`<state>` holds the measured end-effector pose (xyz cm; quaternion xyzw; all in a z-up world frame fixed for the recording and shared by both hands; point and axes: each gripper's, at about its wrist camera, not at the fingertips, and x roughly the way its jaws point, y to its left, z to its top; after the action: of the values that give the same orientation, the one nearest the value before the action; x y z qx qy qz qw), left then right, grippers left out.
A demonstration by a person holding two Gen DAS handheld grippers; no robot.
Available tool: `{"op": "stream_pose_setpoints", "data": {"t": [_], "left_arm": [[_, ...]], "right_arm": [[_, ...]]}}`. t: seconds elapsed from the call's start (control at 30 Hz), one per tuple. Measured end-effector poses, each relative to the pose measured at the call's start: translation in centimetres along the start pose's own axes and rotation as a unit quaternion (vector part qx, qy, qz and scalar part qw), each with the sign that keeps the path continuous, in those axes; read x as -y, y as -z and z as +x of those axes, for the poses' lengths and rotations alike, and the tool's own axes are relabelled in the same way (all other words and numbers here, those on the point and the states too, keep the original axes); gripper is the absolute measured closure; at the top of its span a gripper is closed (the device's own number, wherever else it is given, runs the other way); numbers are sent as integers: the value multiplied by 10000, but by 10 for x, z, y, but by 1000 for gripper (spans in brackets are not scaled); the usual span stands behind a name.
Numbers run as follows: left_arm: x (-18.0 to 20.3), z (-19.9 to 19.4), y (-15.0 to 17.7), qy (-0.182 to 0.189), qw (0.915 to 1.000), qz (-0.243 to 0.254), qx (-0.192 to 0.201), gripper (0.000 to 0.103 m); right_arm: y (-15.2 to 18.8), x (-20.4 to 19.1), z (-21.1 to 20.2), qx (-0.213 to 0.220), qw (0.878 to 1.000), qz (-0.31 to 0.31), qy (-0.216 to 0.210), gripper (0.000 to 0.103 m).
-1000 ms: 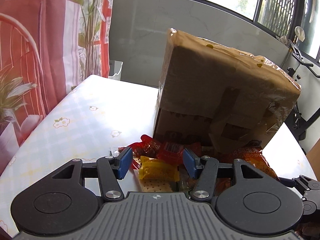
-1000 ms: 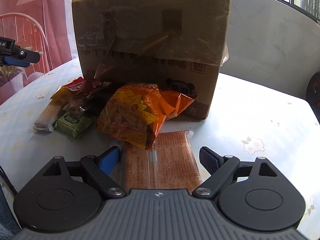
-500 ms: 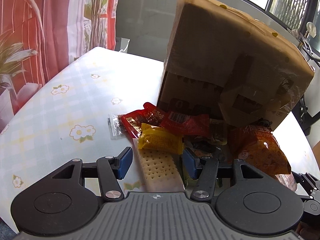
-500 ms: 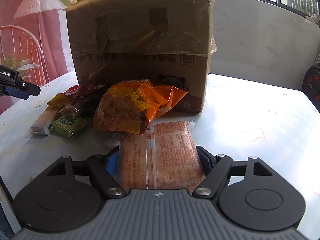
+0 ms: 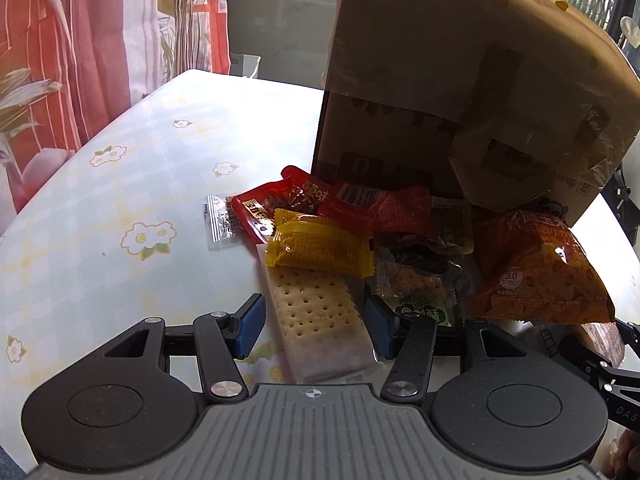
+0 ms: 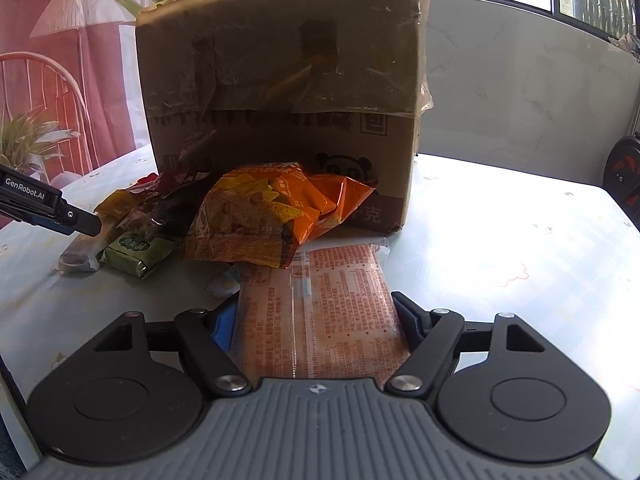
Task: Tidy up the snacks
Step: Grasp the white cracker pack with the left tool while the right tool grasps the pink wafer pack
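Snacks lie heaped on the floral table (image 5: 120, 208) in front of a tall cardboard box (image 5: 440, 80). My left gripper (image 5: 314, 326) is open and low over the table, its blue pads either side of a clear pack of pale crackers (image 5: 316, 308); a thin gap shows at the left pad. A yellow packet (image 5: 320, 246) rests on the pack's far end. My right gripper (image 6: 316, 320) has closed in on a flat orange printed packet (image 6: 328, 304), both pads against its edges. The packet's far end is tucked under a puffy orange chip bag (image 6: 264, 216).
Red packets (image 5: 372, 204), a green packet (image 5: 420, 312) and a small clear sachet (image 5: 218, 220) lie around the crackers. The box (image 6: 280, 60) stands close behind the heap. The table's curved edge runs along the left, before red curtains (image 5: 60, 60). Bare tablecloth (image 6: 520, 260) spreads right.
My left gripper has sunk and tipped down until its pads straddle the cracker pack. My right gripper's jaws have narrowed from clear of the orange packet to touching its sides.
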<state>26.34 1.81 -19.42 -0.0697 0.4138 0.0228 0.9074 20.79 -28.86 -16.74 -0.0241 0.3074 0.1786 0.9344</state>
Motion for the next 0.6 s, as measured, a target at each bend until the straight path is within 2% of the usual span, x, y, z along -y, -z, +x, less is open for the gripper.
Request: {"op": "stream_pose_setpoints", "data": {"t": [0.2, 0.43, 0.6], "left_arm": [[0, 19, -11, -137, 9998, -142, -50, 45], [13, 27, -4, -424, 9986, 306, -8, 46], [12, 18, -1, -356, 9986, 366, -153, 52]], "right_arm": [[0, 0, 0, -16, 10000, 50, -24, 27], [0, 0, 1, -24, 10000, 72, -36, 27], [0, -1, 1, -37, 9999, 98, -37, 27]]}}
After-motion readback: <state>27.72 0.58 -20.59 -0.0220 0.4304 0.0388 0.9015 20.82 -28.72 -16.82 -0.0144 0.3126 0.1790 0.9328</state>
